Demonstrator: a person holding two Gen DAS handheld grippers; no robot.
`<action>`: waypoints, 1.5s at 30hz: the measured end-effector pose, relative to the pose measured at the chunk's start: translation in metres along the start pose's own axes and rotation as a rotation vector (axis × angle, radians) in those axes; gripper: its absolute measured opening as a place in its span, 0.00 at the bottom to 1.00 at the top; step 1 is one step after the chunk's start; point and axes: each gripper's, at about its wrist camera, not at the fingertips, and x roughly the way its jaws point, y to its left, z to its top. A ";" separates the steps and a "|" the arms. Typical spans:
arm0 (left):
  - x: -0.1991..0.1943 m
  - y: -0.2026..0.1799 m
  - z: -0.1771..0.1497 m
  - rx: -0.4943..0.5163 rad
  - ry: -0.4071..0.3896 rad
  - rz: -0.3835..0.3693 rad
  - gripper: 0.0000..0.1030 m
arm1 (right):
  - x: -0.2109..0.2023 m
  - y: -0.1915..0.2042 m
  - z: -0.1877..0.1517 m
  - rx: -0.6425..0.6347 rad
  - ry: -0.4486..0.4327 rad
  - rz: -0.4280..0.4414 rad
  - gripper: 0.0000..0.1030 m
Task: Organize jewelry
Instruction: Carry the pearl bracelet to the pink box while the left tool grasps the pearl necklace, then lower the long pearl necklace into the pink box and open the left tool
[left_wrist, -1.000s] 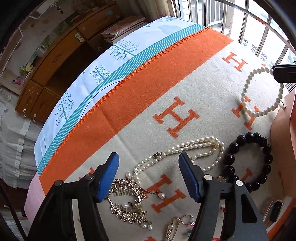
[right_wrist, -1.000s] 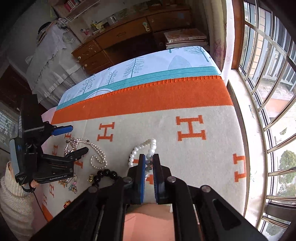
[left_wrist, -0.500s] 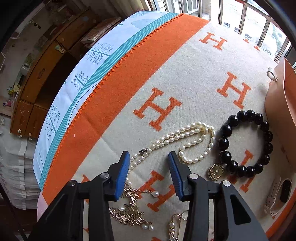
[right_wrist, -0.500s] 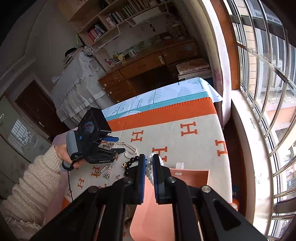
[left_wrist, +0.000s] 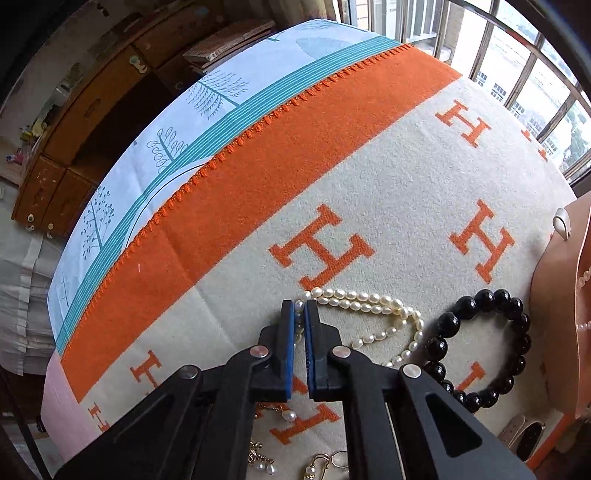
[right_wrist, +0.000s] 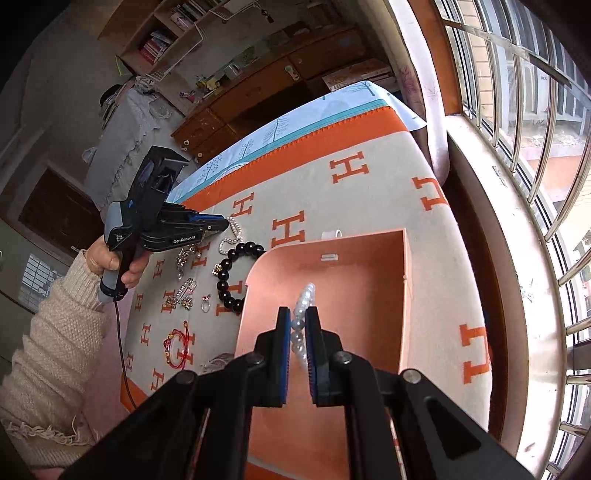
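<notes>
Hovering above the orange box (right_wrist: 404, 258), the right gripper (right_wrist: 298, 325) clamped 1 pearl bracelet (right_wrist: 304, 301); releasing off-centre risked beads spilling outside.

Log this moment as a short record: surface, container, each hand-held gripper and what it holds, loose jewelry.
surface: cream and orange H-patterned blanket
container: open orange box, at the blanket's window side
left hand-held gripper: jaws just closed on the long pearl necklace, which lies on the blanket
right hand-held gripper: shut on the pearl bracelet, held over the box
loose jewelry: black bead bracelet beside the box; red cord bracelet; small gold pieces, too small to identify
</notes>
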 end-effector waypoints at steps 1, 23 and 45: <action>-0.002 0.005 -0.001 -0.062 0.000 0.001 0.03 | 0.001 -0.001 -0.004 -0.004 -0.014 -0.048 0.08; -0.279 -0.069 -0.048 -0.343 -0.517 -0.138 0.03 | -0.026 -0.001 -0.045 0.010 -0.113 -0.084 0.44; -0.180 -0.201 -0.093 -0.327 -0.411 -0.246 0.03 | -0.057 -0.011 -0.069 0.019 -0.288 -0.242 0.44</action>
